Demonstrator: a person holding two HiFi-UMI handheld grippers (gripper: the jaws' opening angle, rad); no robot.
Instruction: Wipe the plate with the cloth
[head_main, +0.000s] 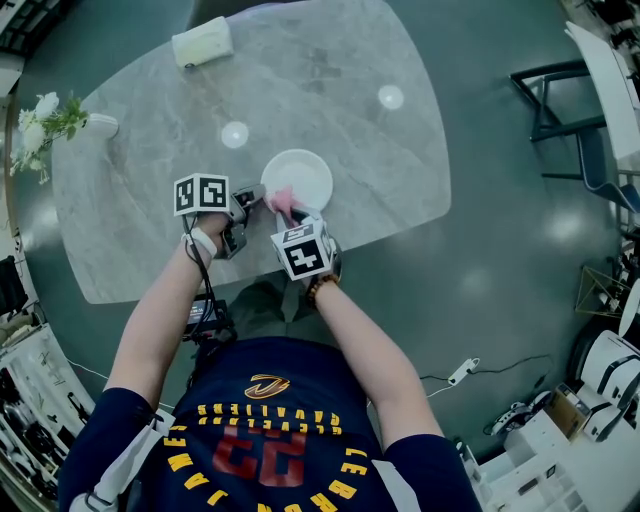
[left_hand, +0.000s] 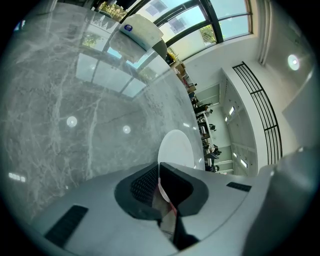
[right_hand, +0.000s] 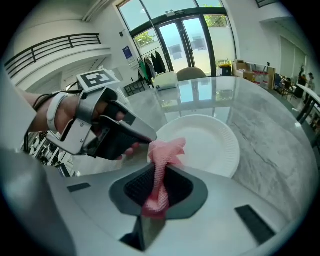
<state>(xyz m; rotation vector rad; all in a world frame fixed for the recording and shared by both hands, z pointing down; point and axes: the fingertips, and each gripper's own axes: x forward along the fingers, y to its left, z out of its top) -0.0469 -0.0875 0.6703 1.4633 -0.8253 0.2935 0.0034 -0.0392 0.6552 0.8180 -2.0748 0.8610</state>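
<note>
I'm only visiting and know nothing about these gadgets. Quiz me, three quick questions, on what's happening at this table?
1. True or false: the right gripper grips the cloth.
2. What is the left gripper clamped on? A) the plate, at its rim B) a spoon C) nothing
3. Fill in: the cloth's colour is ____.
Key: 1 true; 2 A; 3 pink.
</note>
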